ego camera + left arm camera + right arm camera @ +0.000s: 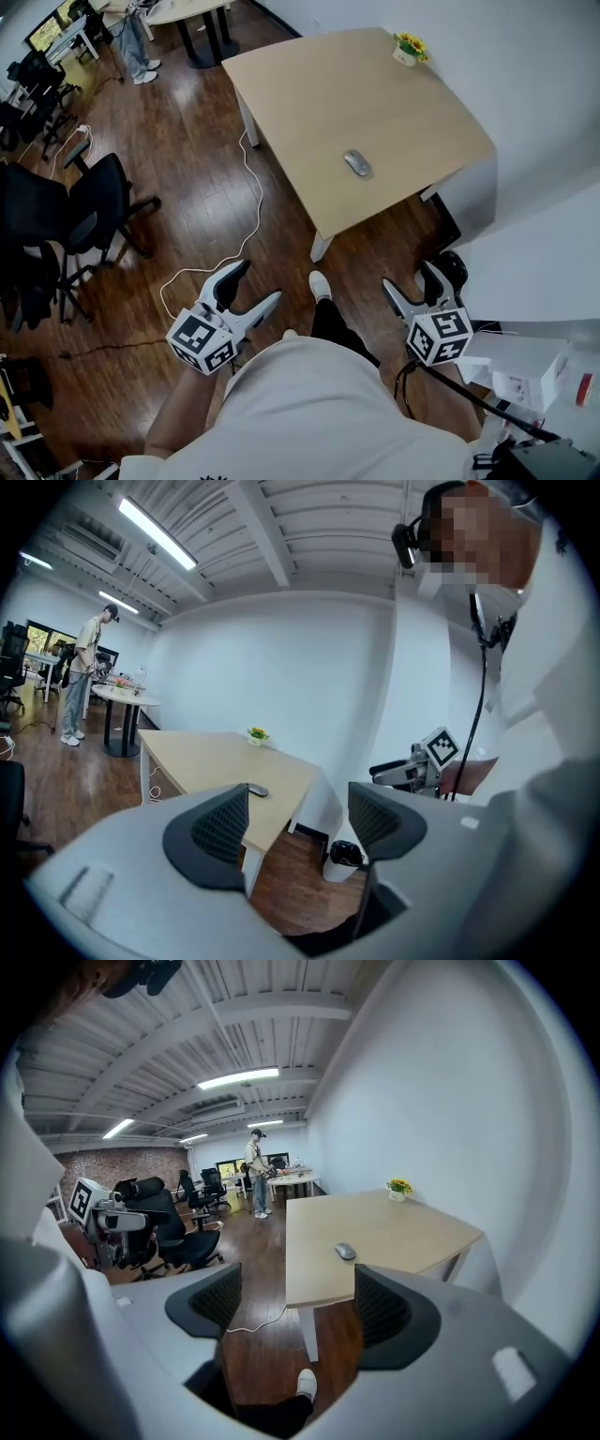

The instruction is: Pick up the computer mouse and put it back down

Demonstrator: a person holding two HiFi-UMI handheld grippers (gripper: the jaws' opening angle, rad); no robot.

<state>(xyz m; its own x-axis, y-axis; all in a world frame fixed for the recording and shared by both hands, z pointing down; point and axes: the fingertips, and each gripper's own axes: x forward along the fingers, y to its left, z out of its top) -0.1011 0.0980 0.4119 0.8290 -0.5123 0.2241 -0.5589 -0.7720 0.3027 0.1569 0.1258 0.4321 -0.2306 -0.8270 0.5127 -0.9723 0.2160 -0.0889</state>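
Note:
A grey computer mouse (357,163) lies near the front edge of a light wooden table (309,84). It also shows small in the left gripper view as the mouse (257,790) and in the right gripper view as the mouse (345,1252). My left gripper (255,285) hangs open over the floor, well short of the table. My right gripper (412,283) is open too, near the table's right corner but below it. Neither holds anything. The left gripper (298,825) and right gripper (294,1303) frame bare floor between their pads.
A small pot of yellow flowers (409,48) stands at the table's far corner. A white cable (251,192) snakes across the wood floor. Black office chairs (89,208) stand at left. A person (134,42) stands far off by another table. White boxes (520,369) sit at right.

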